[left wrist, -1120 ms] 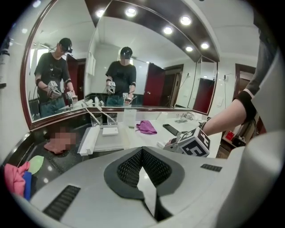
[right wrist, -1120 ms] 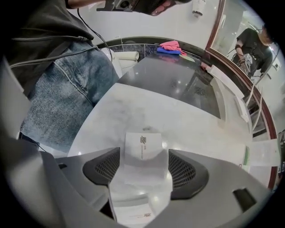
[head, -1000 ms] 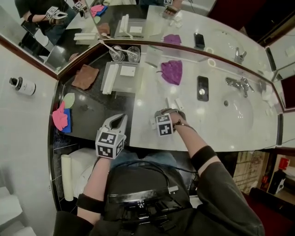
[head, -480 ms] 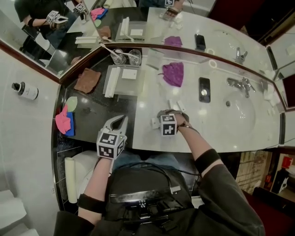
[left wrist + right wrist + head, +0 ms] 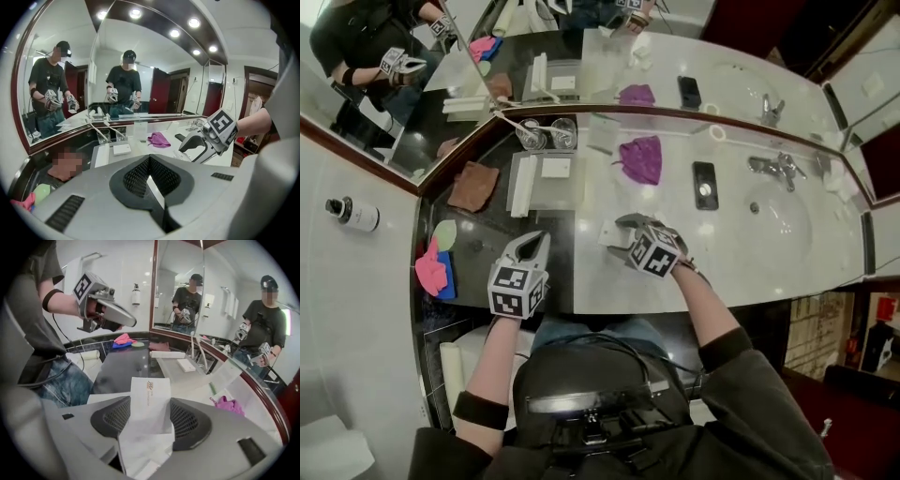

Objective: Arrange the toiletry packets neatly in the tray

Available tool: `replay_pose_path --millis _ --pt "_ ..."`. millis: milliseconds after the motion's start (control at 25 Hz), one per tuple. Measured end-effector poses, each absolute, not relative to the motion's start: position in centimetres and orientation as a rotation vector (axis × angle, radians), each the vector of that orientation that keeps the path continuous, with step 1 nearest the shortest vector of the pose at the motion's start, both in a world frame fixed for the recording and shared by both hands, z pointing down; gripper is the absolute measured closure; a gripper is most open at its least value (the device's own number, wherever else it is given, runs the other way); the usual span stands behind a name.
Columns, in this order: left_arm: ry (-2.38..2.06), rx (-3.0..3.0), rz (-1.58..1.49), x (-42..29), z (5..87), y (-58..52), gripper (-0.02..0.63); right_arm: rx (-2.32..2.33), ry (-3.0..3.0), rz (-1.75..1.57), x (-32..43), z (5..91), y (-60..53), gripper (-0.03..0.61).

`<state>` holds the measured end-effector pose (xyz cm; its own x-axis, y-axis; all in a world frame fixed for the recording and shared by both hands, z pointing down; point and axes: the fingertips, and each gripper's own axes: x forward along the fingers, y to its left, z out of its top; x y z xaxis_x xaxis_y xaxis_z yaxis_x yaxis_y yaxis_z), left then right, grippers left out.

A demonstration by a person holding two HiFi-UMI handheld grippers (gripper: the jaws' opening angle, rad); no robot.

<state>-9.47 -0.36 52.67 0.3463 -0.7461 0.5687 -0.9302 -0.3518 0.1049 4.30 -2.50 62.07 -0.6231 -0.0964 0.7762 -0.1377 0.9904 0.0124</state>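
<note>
White paper packet (image 5: 607, 232), head view: it is pinched in the R gripper (image 5: 620, 237) and appears lifted off the pale counter (image 5: 741, 253). The jaws are set wide yet closed on it. The tray (image 5: 551, 186) is seen up-left of the packet on the dark counter section (image 5: 492, 234), well apart. A long white box (image 5: 522, 184) and a small flat packet (image 5: 555, 167) are already laid in it. The L gripper (image 5: 534, 242) is found nearer the tray, just below it in frame, w/ nothing carried. A purple cloth (image 5: 642, 157) and a phone (image 5: 704, 184) are noted off to the right.

L gripper view: the pads are pressed tight together, empty. The tray is seen ahead-left, w/ the box along its left side. The R gripper is seen at right, above the counter.

R gripper view: the packet is clamped betw. the pads, w/ its long axis run out along the jaws' line and its printed end fwd. The tray is seen ahead, slightly right, its long side running away from the cam.

Judgement: a carry to the tray is prob. in hand. The next move turns on the packet's long axis being laid parallel w/ the box before release.
</note>
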Motion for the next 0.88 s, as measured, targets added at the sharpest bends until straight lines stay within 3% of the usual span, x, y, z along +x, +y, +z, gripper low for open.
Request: replay_pose_path --millis 440,880 --pt "-1.315 2.335 0.65 -9.2 52.5 -3.6 0.612 0.596 -2.433 0.275 5.7 55.5 -3.3 0.299" --pt "-1.292 2.327 0.653 -10.0 53.4 -4.2 0.612 0.503 -2.29 0.034 2.2 57.2 -5.1 0.299"
